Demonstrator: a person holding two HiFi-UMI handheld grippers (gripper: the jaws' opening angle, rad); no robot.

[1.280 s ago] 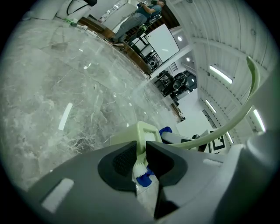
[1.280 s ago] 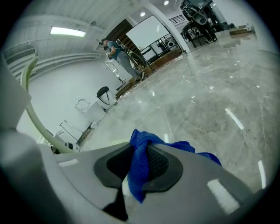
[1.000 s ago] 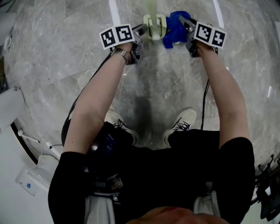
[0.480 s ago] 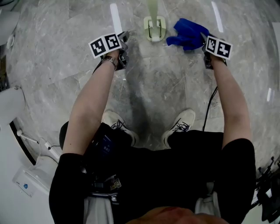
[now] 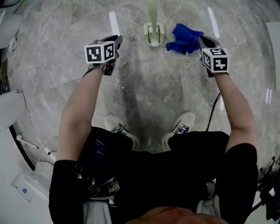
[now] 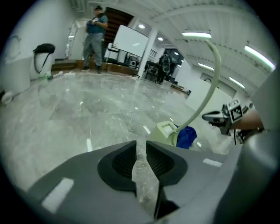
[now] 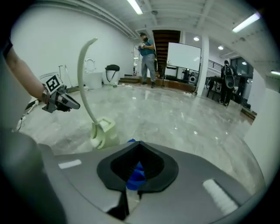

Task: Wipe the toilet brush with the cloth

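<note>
Floor of grey veined marble carries a pale green, square plastic holder. In it stands the toilet brush, its head sunk out of sight and its long, pale, curved handle rising well above the rim. Just right of the holder is a crumpled blue cloth, close beside it, though whether the two touch cannot be told. At the left, a bare forearm reaches forward and the left claw hangs over bare floor, angled downward and well apart from the holder. Its jaws have just been opening and stand a little apart, with only floor showing through the gap. At the right, the other forearm stretches out likewise, and the right claw slopes down to the cloth's right edge. Its jaws have just been closing and are pinched together on a fold of the blue fabric, which shows between the pads.
</note>
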